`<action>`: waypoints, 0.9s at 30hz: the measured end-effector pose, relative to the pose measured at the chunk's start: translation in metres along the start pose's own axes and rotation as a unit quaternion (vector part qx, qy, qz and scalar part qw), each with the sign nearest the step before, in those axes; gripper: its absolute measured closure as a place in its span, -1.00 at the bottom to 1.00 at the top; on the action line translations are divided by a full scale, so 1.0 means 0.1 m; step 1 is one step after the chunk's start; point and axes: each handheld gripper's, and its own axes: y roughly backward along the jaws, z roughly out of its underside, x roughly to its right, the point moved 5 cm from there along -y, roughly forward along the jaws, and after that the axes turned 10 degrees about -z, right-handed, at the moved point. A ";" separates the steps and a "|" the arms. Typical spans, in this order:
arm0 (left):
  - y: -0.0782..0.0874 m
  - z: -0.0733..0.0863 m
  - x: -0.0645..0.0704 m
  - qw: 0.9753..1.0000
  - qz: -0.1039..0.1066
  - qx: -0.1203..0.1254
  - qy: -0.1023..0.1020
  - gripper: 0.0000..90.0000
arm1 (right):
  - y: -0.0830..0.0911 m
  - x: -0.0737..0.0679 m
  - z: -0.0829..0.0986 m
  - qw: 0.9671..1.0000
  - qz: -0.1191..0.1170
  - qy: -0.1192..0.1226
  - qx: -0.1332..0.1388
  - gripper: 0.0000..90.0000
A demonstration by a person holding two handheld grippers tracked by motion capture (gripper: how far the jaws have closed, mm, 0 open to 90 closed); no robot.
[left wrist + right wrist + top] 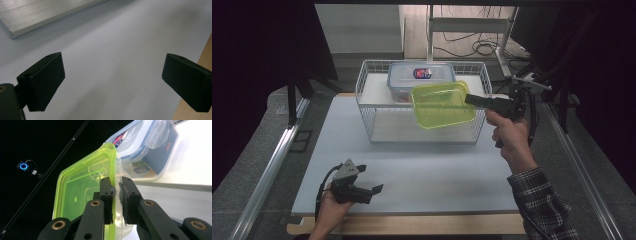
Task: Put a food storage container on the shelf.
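Gripping: the right gripper (pixel 474 99) has its fingers (pixel 106 195) clamped on one wall of the green container (pixel 443 104), one finger inside and one outside the rim.
Green container: a translucent yellow-green tub with no lid, held in the air, tilted, over the front right part of the wire basket (pixel 372 127); in the right gripper view (pixel 82 195) its open side faces left.
Wire basket: white, standing at the far middle of the counter (pixel 412 175), with a pale flat floor.
Clear box: a lidded clear container (pixel 421 75) with blue latches and a red and blue label sits in the back of the basket, just behind the green container.
Left gripper: the left gripper (pixel 372 192) rests low at the near left corner of the counter, well apart from the basket; its fingers (pixel 42 82) stand wide and hold nothing.
Right hand: the person's hand (pixel 507 135), in a plaid sleeve, holds the gripper at the basket's right end.
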 end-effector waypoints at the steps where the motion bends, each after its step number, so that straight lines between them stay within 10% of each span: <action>1: 0.00 0.00 0.00 1.000 0.000 0.000 0.000 -0.90 | -0.01 0.00 -0.01 1.000 -0.001 0.003 0.001 0.78; 27: 0.00 0.01 -0.01 1.000 0.003 -0.001 0.002 -0.90 | -0.34 -0.15 -0.44 0.999 0.018 0.013 0.028 0.78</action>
